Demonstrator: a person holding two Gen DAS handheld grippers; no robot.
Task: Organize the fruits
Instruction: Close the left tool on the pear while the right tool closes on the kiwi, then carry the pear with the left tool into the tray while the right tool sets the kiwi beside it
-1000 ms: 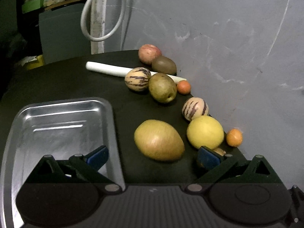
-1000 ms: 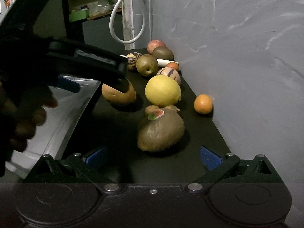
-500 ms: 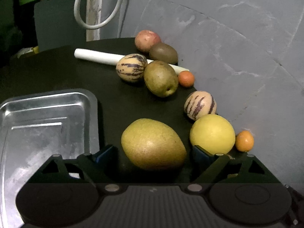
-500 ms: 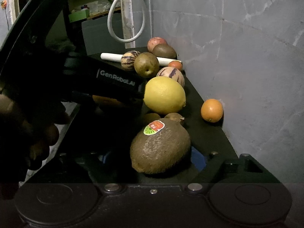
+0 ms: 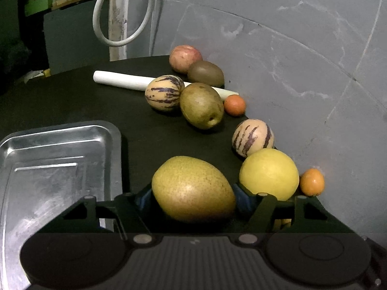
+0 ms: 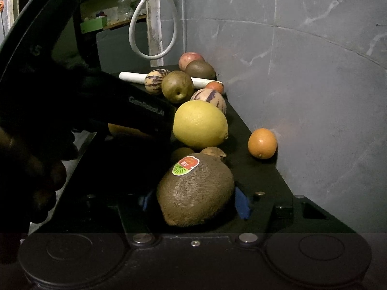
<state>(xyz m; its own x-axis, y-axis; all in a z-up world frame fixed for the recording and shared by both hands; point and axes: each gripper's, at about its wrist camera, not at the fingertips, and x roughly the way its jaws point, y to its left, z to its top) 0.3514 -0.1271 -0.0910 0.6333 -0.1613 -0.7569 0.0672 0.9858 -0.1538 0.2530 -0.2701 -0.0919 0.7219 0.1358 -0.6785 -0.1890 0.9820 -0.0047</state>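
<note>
On the black tabletop point(image 5: 72, 101), a yellow pear point(image 5: 193, 188) is bracketed by the left gripper point(image 5: 191, 197), whose jaws have just been closing onto it. The stickered kiwi point(image 6: 196, 191) is likewise enclosed by the right gripper point(image 6: 193, 200) (jaws just closing, blue pads at its sides). The metal tray point(image 5: 58, 159) sits left.

Wall point(image 5: 302, 84) hems fruit; tray point(image 5: 60, 164) side clear.

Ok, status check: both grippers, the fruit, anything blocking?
Left gripper closing around the yellow-green pear. Right gripper closing around the stickered kiwi. Metal tray holds no fruit. Lemon crowds the left gripper's right finger.
</note>
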